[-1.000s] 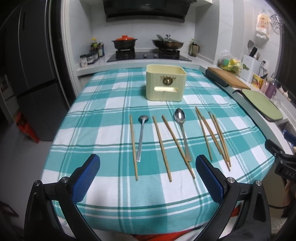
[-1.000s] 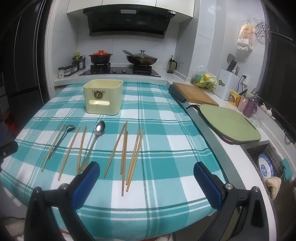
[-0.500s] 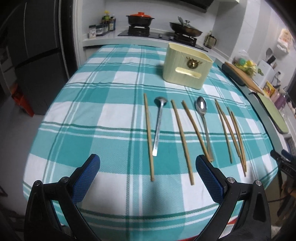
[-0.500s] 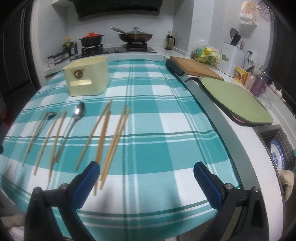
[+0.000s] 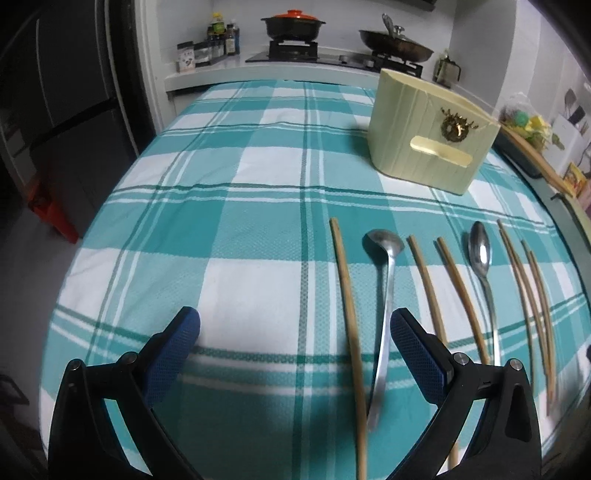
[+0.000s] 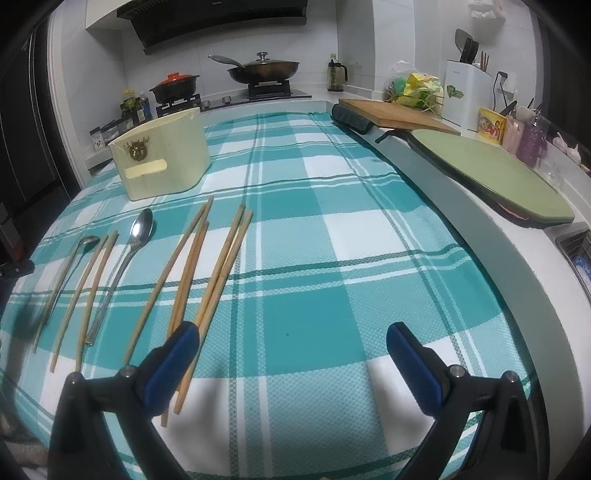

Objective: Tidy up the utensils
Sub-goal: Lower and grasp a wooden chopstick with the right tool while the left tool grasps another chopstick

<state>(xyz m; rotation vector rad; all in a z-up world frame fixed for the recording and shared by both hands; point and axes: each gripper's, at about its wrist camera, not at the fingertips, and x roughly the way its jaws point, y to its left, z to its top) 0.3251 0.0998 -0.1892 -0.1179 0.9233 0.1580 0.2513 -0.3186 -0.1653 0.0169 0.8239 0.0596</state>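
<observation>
On the teal checked tablecloth (image 5: 258, 177) lie several wooden chopsticks (image 5: 347, 310) (image 6: 192, 266), a small ladle (image 5: 386, 288) (image 6: 70, 266) and a spoon (image 5: 482, 269) (image 6: 129, 258), all in a row. A cream utensil holder (image 5: 428, 140) (image 6: 162, 158) stands beyond them. My left gripper (image 5: 295, 328) is open low over the cloth, with the leftmost chopstick and the ladle handle running between its fingers. My right gripper (image 6: 291, 343) is open over bare cloth; its left finger (image 6: 173, 362) overlaps the near ends of the right-hand chopsticks.
A stove with a red-lidded pot (image 5: 293, 24) and a wok (image 6: 262, 68) sits at the back. A wooden board (image 6: 395, 114) and a green mat (image 6: 491, 166) lie on the counter to the right, with a sink (image 6: 580, 251) beyond.
Both grippers have come lower and closer to the utensils. The left one moved over the leftmost chopstick and ladle; the right one closed in on the right-hand chopsticks. Nothing on the table has moved.
</observation>
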